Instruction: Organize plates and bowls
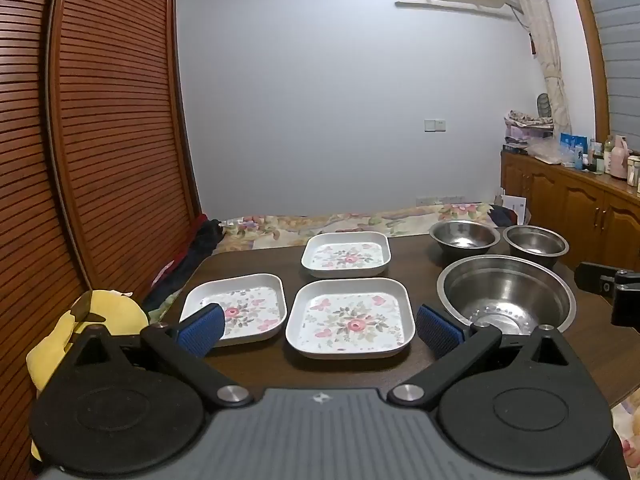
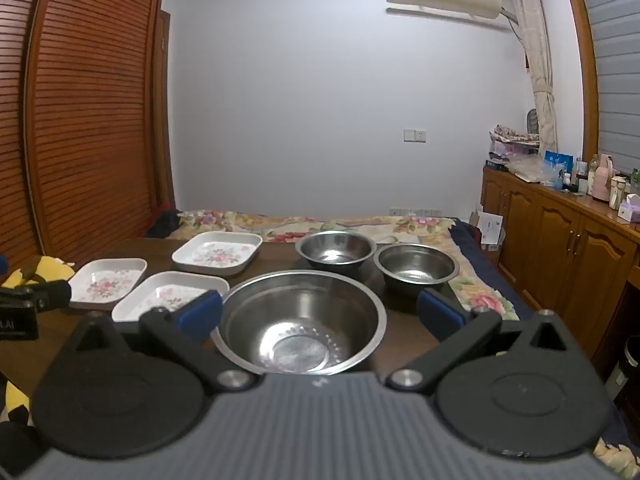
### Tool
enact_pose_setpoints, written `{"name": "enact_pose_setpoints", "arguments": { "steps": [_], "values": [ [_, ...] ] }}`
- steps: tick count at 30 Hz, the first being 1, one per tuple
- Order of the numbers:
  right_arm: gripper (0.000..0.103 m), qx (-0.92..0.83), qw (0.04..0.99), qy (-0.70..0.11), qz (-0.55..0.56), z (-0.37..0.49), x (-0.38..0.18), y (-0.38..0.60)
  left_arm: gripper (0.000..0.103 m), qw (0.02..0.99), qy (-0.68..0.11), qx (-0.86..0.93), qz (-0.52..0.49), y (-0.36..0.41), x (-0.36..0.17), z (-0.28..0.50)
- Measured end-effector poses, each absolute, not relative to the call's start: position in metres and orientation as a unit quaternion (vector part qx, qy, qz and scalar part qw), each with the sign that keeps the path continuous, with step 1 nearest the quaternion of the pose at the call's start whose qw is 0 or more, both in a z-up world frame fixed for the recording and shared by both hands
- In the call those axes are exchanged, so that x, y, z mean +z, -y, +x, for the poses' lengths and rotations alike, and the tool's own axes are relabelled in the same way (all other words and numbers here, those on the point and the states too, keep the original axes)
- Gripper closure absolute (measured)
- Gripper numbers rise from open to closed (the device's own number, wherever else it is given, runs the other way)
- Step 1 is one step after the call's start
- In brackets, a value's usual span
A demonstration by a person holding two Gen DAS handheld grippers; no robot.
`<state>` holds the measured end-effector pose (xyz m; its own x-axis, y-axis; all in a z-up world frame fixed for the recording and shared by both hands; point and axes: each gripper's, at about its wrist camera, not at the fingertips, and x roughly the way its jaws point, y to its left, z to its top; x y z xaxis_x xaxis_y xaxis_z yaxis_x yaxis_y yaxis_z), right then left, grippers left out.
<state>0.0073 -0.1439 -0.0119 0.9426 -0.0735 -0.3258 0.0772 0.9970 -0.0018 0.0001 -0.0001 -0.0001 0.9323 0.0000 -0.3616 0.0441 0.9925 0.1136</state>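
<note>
I have my left gripper (image 1: pixel 320 330) spread wide with nothing between its fingers, hanging above the near edge of the dark table (image 1: pixel 256 364); just past it lies the near flowered plate (image 1: pixel 349 322), a second plate (image 1: pixel 236 310) to its left, a third plate (image 1: pixel 346 255) farther back; my right gripper (image 2: pixel 320 314) is equally wide and empty, poised over the big steel bowl (image 2: pixel 300 320); behind that stand two smaller steel bowls, one left (image 2: pixel 336 250), one right (image 2: pixel 416 266); beyond lies a floral bedspread (image 2: pixel 360 224).
</note>
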Motion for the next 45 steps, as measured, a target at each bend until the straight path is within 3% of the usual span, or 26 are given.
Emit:
{"name": "enact_pose_setpoints", "arguments": {
  "steps": [45],
  "values": [
    [0.000,-0.040,0.985,-0.165,0.003,0.0040,-0.0104,0.1506,0.000,0.982,-0.179,-0.012,0.061,-0.0018,0.0028,-0.0018]
  ]
}}
